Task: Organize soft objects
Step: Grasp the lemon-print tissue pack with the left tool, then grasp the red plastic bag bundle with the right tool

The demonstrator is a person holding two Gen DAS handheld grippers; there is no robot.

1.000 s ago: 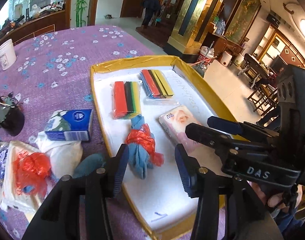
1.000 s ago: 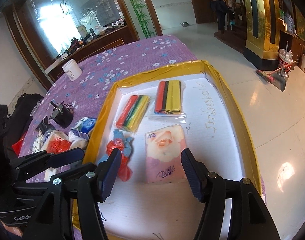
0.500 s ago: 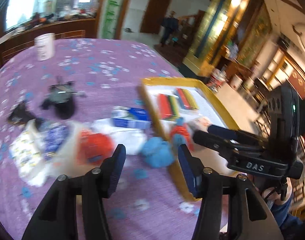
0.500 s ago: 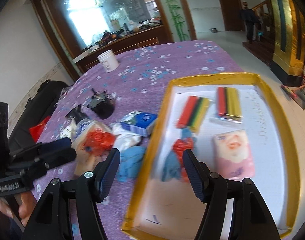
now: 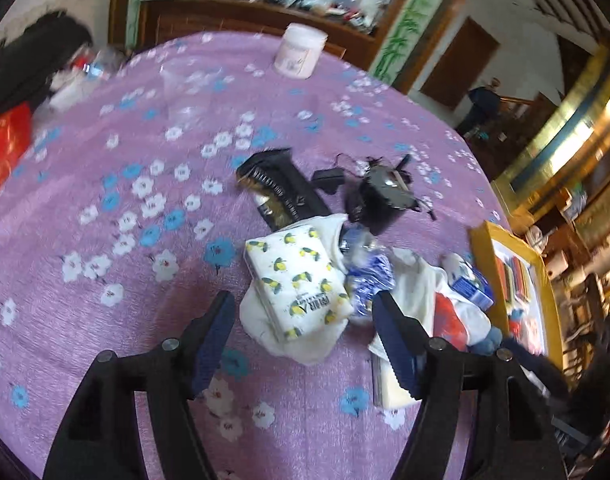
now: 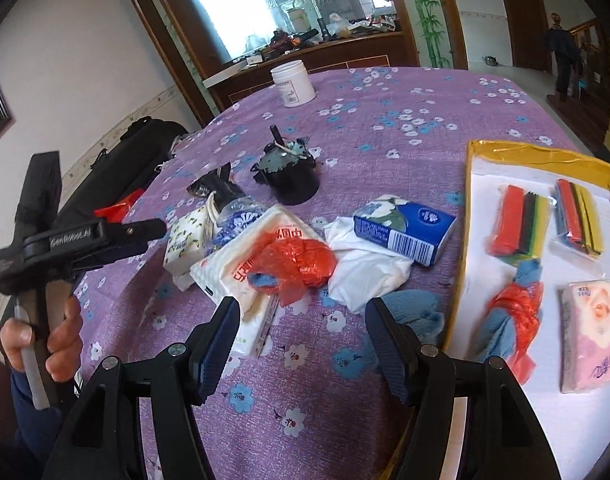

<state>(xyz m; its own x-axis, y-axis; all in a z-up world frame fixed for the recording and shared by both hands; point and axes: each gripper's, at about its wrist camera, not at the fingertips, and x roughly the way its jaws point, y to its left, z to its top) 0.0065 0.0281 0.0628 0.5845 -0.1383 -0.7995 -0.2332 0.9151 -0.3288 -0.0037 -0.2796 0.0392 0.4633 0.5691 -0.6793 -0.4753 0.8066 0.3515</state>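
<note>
Left wrist view | left gripper [image 5: 303,330] jaws spread, just widened, nothing held | lemon-print tissue pack [image 5: 299,280] at frame centre, outside tray [image 5: 545,280] | step judged: approach | next: descent, closing needed | right gripper [image 6: 301,344] jaws apart, empty

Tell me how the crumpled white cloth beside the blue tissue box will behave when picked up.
The crumpled white cloth is folded and wrinkled, so it probably hangs limp and unfolds. It looks thin, likely light. One edge lies under the blue tissue box, so lifting may drag or tip that box.

Motion-blurred throughout the left wrist view; yellow-rimmed tray [image 6: 539,156] cut off at right edge; white cloth [image 6: 365,268] partly under blue tissue box [image 6: 405,228].
</note>
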